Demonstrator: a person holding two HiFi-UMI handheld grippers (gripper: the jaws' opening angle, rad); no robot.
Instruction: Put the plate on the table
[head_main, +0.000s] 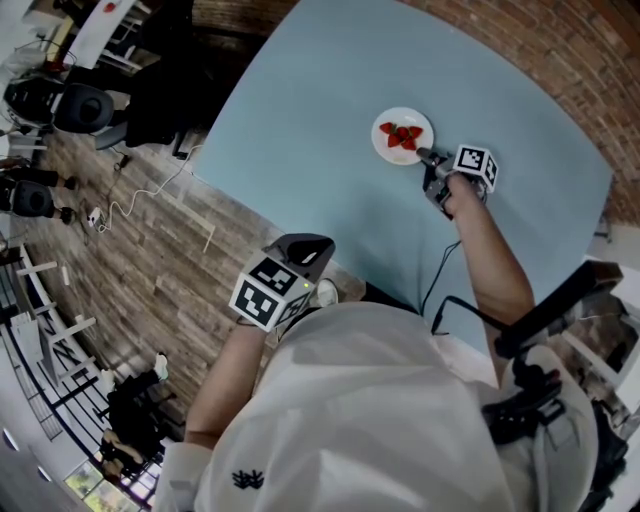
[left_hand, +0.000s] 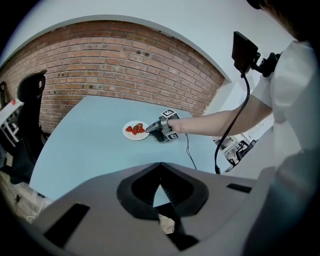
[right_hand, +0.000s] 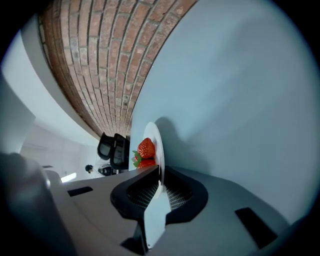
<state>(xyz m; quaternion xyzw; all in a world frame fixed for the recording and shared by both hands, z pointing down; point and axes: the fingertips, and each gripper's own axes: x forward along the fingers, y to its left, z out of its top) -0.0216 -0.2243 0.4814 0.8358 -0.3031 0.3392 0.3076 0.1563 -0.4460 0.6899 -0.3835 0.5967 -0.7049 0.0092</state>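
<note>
**Grippers and plate, three views**

**Head view.** R. gripper (head_main: 425, 155) is held out over the blue table (head_main: 330, 90), with its tips at the near rim of the white plate (head_main: 385, 120). Strawberries (head_main: 403, 137) sit on the plate just beyond the tips. L. gripper (head_main: 308, 250) is held close to the person's body, off the table's near edge and well apart from the plate and the r. gripper. Wooden floor (head_main: 150, 260) lies below and to its left.

**Left gripper view.** L. gripper (left_hand: 161, 192) has its jaws together at the tips, nothing between them; only a narrow wedge of table (left_hand: 85, 145) shows through. Far ahead of it are the plate (left_hand: 130, 135) w/ strawberries (left_hand: 135, 129), low and level on the table top. R. gripper (left_hand: 151, 128) touches the plate's right side. Brick wall (left_hand: 125, 65) stands behind, and a dark chair (left_hand: 27, 90) is at far left.

**Right gripper view.** R. gripper (right_hand: 159, 186) has its jaws closed on the plate (right_hand: 155, 137), which is seen edge-on, its rim pinched between the ribbed pads. Strawberries (right_hand: 145, 148) lie just past the jaws on the plate's upper face. Table (right_hand: 225, 100) is on the plate's other face, w/ a shadow close beside the rim. Whether the plate fully rests on the table can't be told. Brick wall (right_hand: 100, 65) is beyond.
</note>
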